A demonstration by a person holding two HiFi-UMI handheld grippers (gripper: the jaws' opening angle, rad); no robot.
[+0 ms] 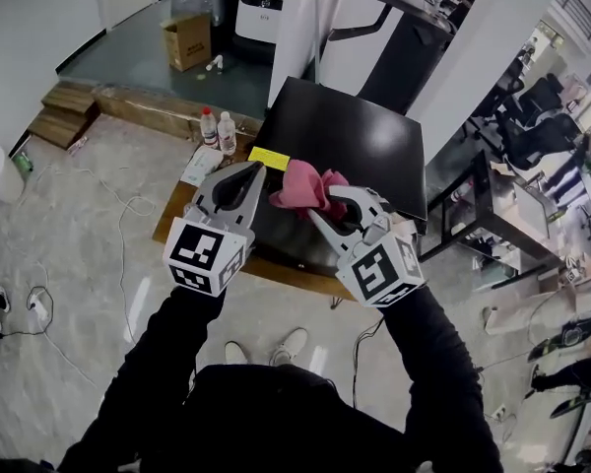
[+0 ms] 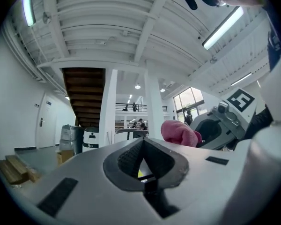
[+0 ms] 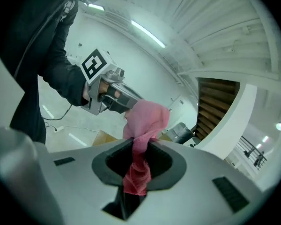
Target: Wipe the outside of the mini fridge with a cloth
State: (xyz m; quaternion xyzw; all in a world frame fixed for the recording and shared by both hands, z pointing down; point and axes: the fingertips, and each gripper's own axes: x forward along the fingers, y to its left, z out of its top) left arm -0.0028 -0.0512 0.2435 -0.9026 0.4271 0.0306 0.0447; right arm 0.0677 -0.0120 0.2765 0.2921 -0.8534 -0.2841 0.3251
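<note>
The mini fridge (image 1: 369,146) is a black box seen from above, right in front of me in the head view. A crumpled pink cloth (image 1: 301,187) hangs over its near top edge, and my right gripper (image 1: 327,201) is shut on it. The right gripper view shows the cloth (image 3: 145,121) pinched between the jaws and bunched above them. My left gripper (image 1: 252,171) hovers just left of the cloth with its jaws shut on nothing. From the left gripper view the cloth (image 2: 180,132) sits beyond the closed tips (image 2: 141,143).
A yellow note (image 1: 268,158) lies on the fridge's left top edge. The fridge stands on a low wooden platform (image 1: 173,215) with two bottles (image 1: 218,129). A cardboard box (image 1: 187,40), wooden steps (image 1: 63,112), floor cables (image 1: 126,264) and a dark table (image 1: 492,215) surround it.
</note>
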